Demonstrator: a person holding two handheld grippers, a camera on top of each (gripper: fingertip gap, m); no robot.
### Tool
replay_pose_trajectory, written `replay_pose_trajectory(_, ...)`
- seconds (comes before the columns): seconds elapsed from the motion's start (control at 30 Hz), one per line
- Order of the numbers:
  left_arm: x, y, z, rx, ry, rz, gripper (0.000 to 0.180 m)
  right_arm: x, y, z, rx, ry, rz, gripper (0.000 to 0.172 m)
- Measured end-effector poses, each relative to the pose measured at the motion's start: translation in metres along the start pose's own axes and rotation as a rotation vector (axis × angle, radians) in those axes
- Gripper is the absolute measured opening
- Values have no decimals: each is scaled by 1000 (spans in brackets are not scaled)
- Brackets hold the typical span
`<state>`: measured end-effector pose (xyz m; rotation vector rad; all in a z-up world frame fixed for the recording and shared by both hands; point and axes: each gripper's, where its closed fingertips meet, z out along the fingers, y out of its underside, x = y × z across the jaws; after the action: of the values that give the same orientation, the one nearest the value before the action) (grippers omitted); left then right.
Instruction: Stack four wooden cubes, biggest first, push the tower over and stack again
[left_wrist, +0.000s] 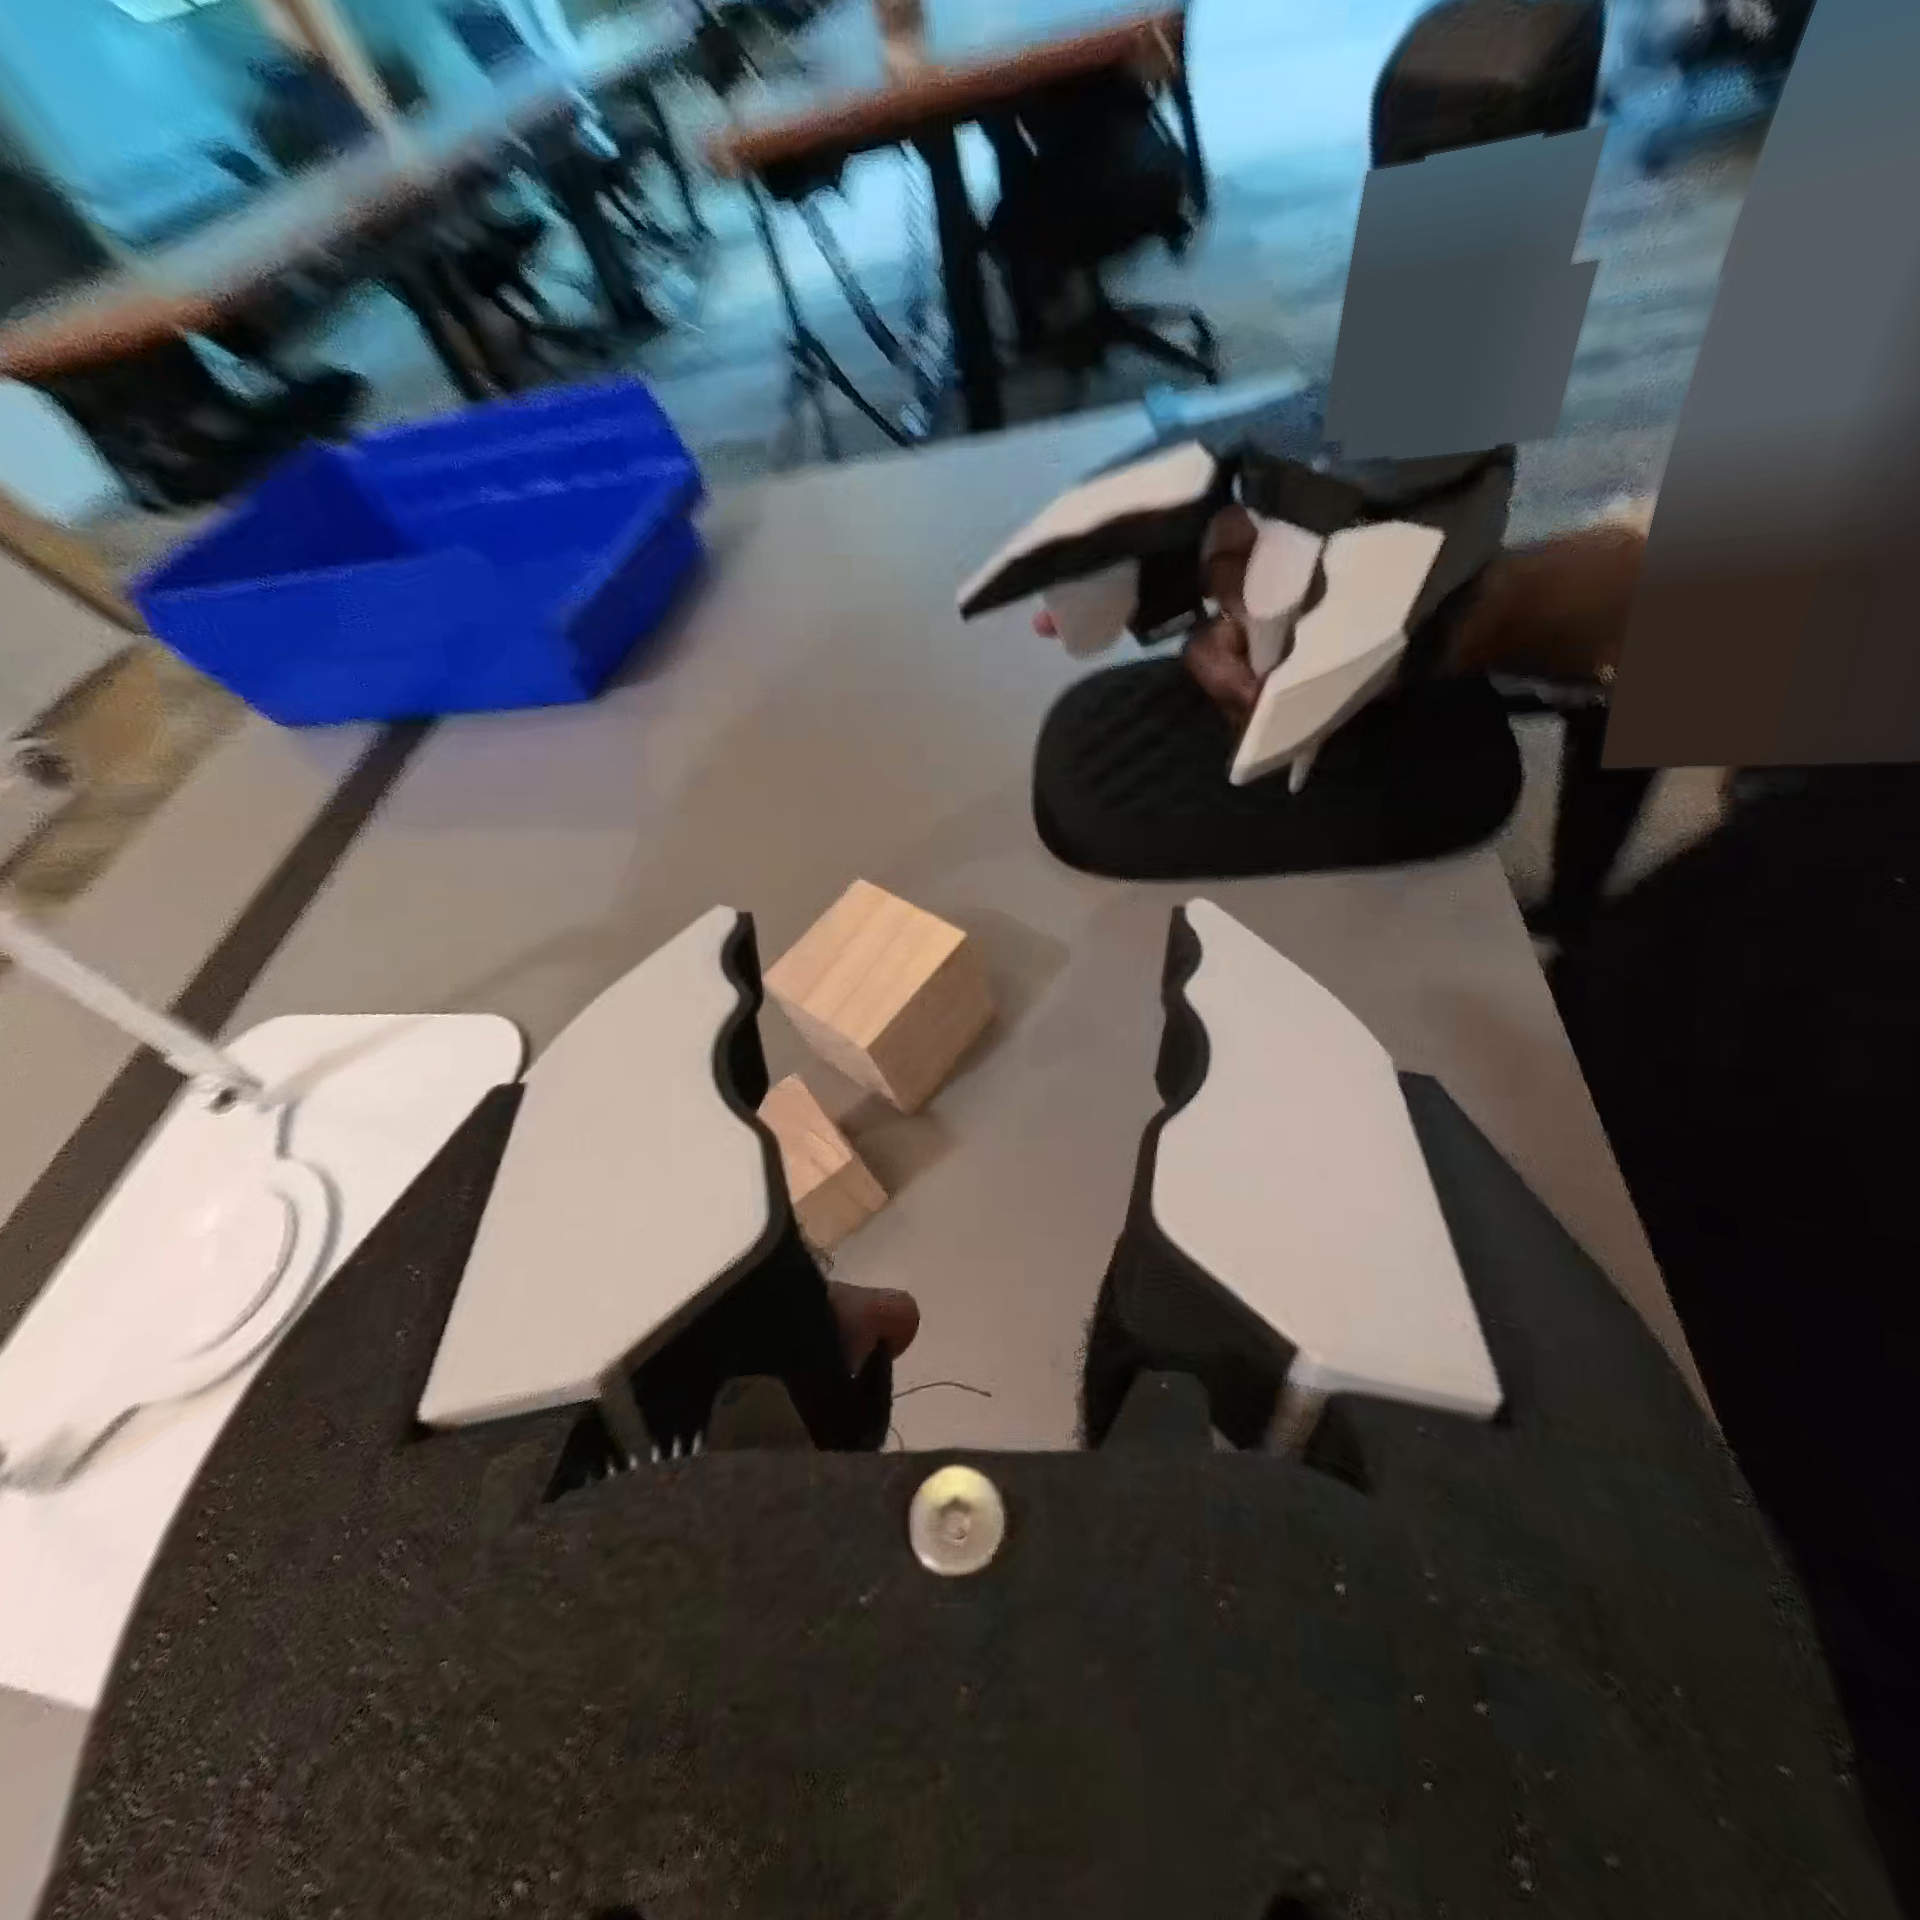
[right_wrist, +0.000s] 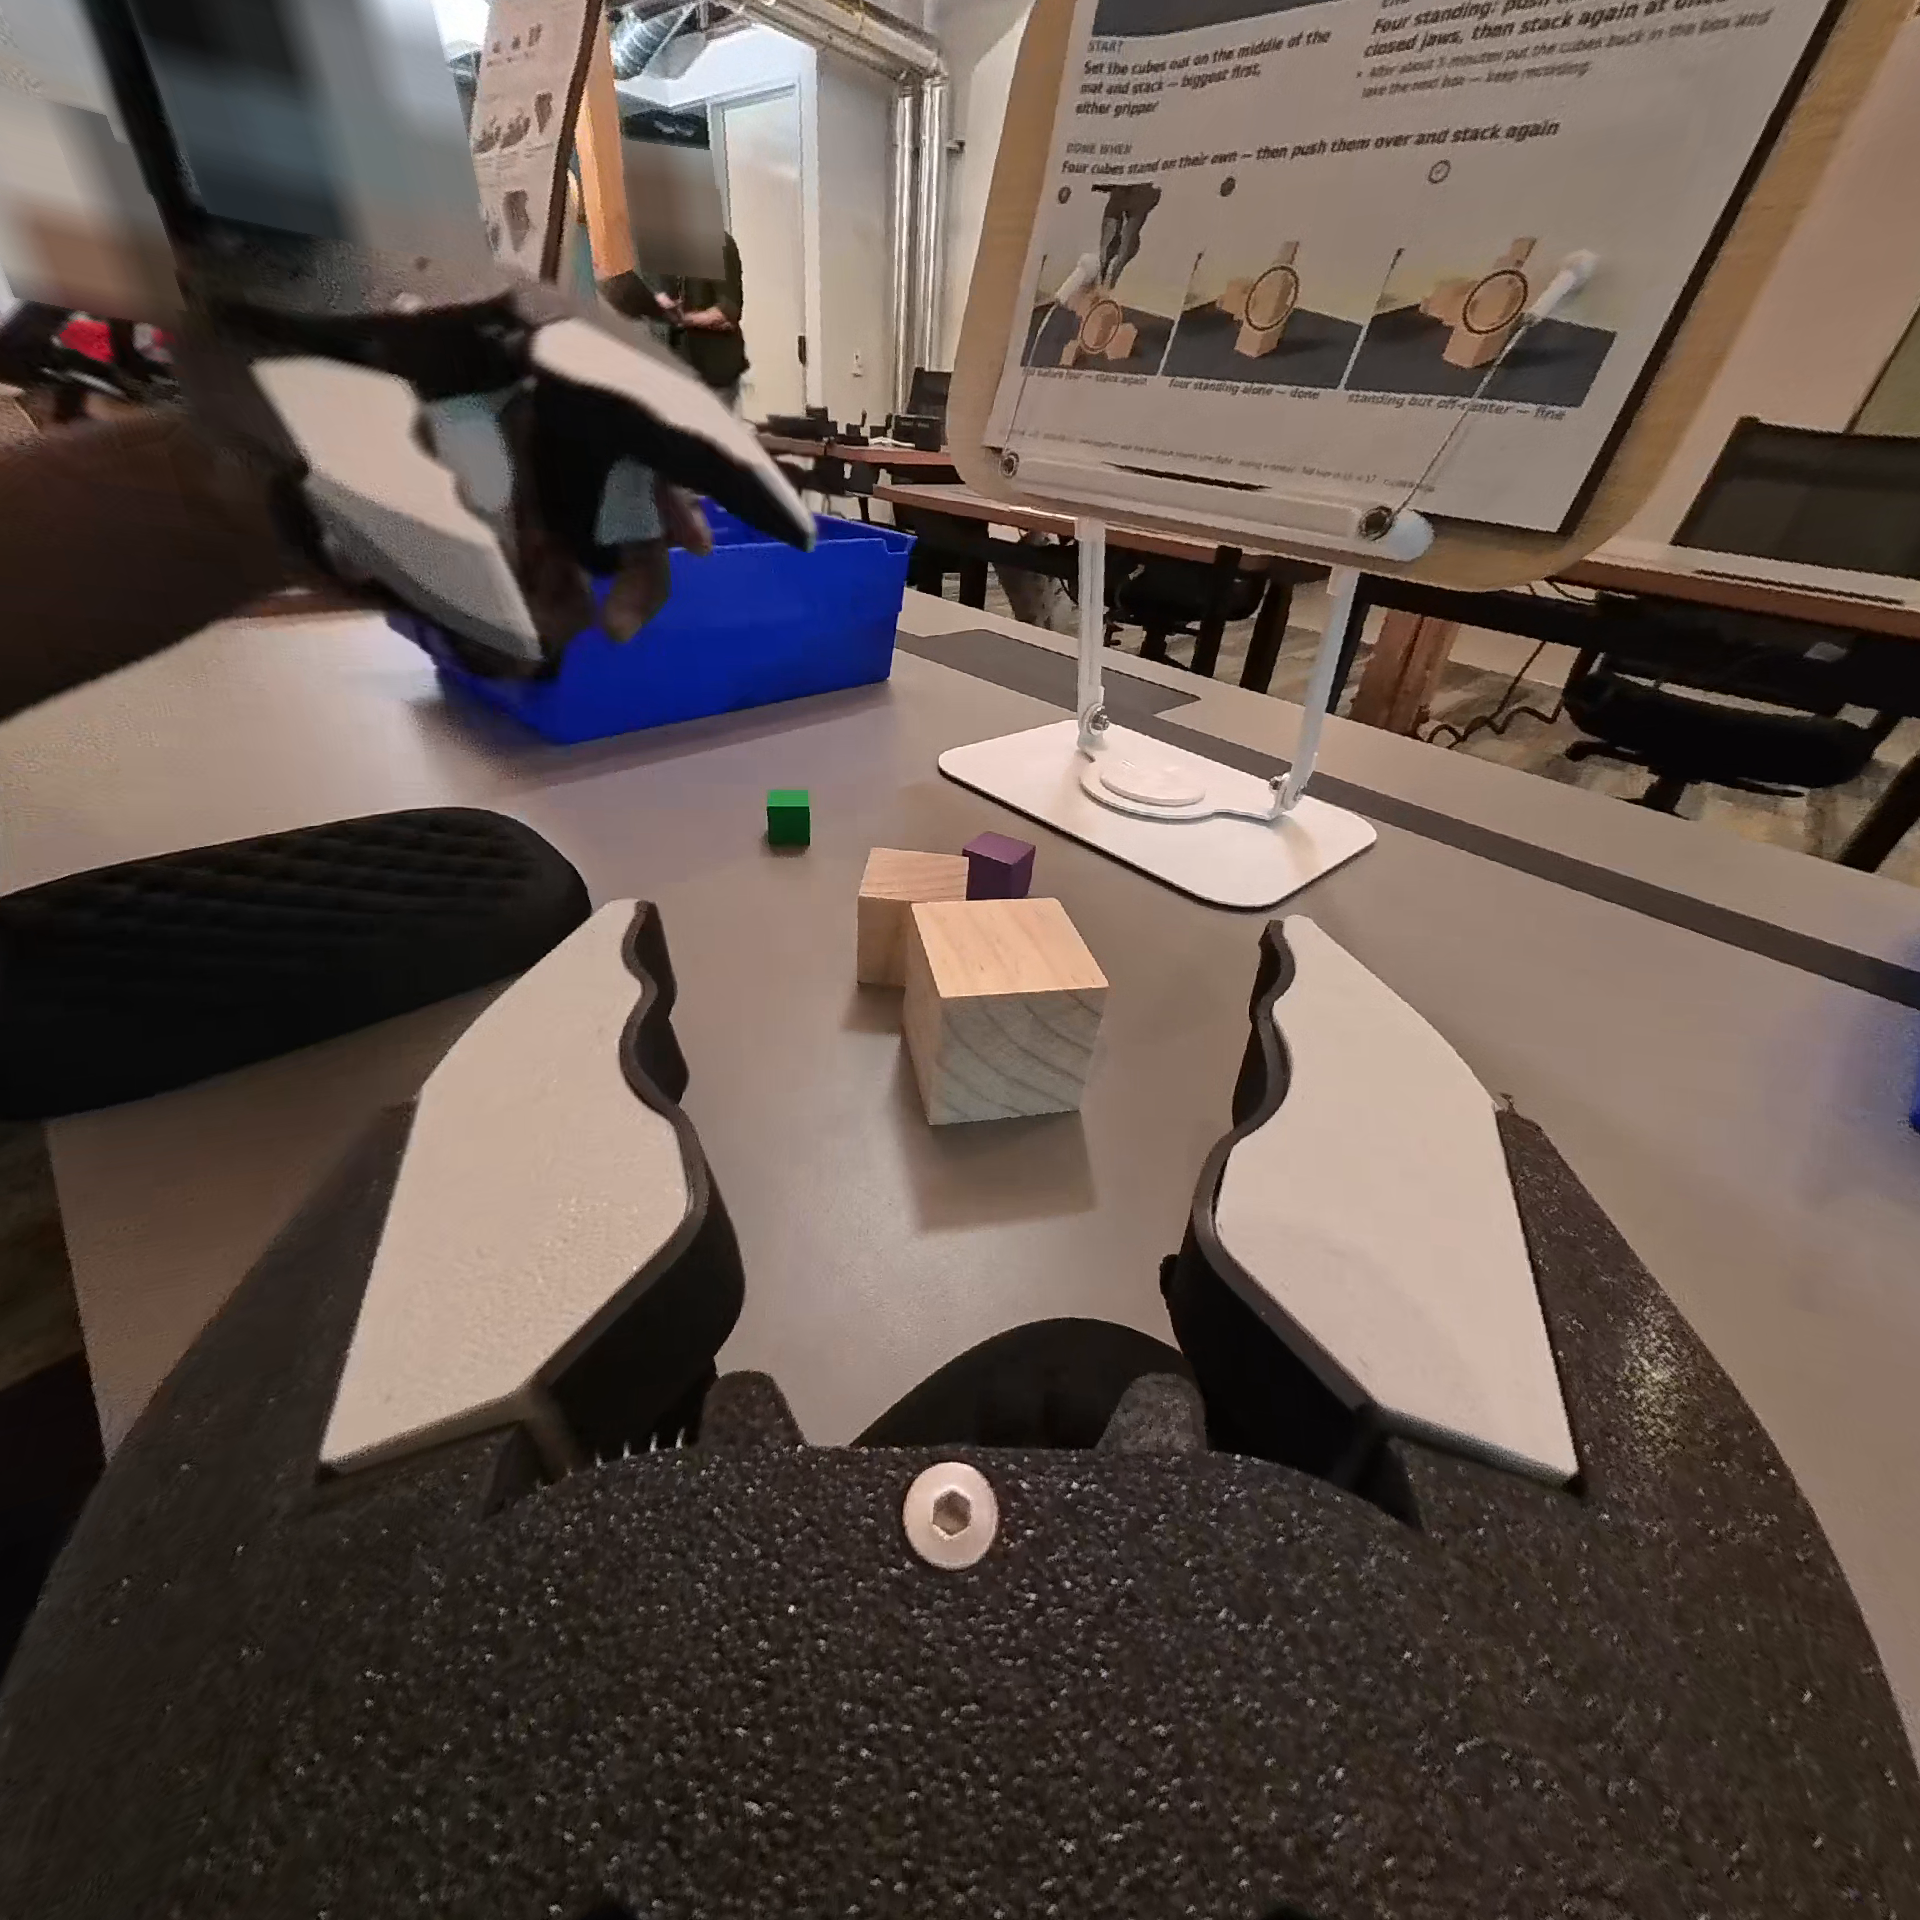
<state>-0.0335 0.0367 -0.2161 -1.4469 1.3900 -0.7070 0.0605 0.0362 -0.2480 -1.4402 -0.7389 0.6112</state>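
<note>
A grey desk with a darker strip along its far side carries everything; behind it the room holds more brown-topped desks, black office chairs and pale walls. A blue bin sits toward the desk's far left corner, and a white stand base near the far edge holds up a wood-framed instruction board. A black padded rest lies at the desk's left edge.

Toward the middle of the desk are 4 cubes: a large wooden cube, a smaller wooden cube touching it behind, a purple cube just beside that one, and a green cube apart to the left.

The right gripper is spread wide with nothing in it; the large wooden cube stands ahead between its fingertips, clear of both pads. The left gripper is likewise parted and holds nothing, raised above the desk, with the 2 wooden cubes below, close by its left finger.
</note>
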Motion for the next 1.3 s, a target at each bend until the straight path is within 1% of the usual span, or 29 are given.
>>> replay_pose_trajectory(0.13, -16, 12, 21, -292, 171, 98, 75, 0, 0, -1, 10, 1, 2, 104)
replay_pose_trajectory(0.23, -18, 21, 41, -432, 296, 186, 64, 2, -1, -2, 21, 9, 13, 102)
replay_pose_trajectory(0.3, -20, 26, 53, -517, 358, 234, 62, 3, -1, -2, 25, 9, 17, 100)
replay_pose_trajectory(0.47, -21, 43, 77, -735, 472, 339, 75, 2, -2, -3, 33, 4, 20, 97)
replay_pose_trajectory(0.53, -21, 52, 84, -812, 501, 388, 76, 3, -2, -3, 35, 4, 31, 96)
replay_pose_trajectory(0.63, -31, 72, 91, -932, 503, 455, 76, 4, -2, -4, 40, 5, 41, 96)
replay_pose_trajectory(0.73, -28, 83, 95, -963, 537, 442, 74, 5, -2, -4, 41, 7, 46, 96)
replay_pose_trajectory(0.87, -26, 89, 102, -940, 548, 460, 71, 6, -2, -3, 35, 1, 57, 94)
replay_pose_trajectory(0.97, -26, 95, 104, -929, 557, 484, 58, 6, -1, -3, 31, -2, 60, 94)
replay_pose_trajectory(1.03, -25, 95, 104, -914, 556, 470, 58, 5, -1, -2, 30, -6, 58, 95)
replay_pose_trajectory(1.13, -24, 91, 100, -904, 522, 407, 58, 2, -1, -2, 25, -31, 53, 96)
replay_pose_trajectory(1.3, -27, 69, 82, -860, 400, 315, 58, -2, -1, -2, 29, -79, 66, 96)
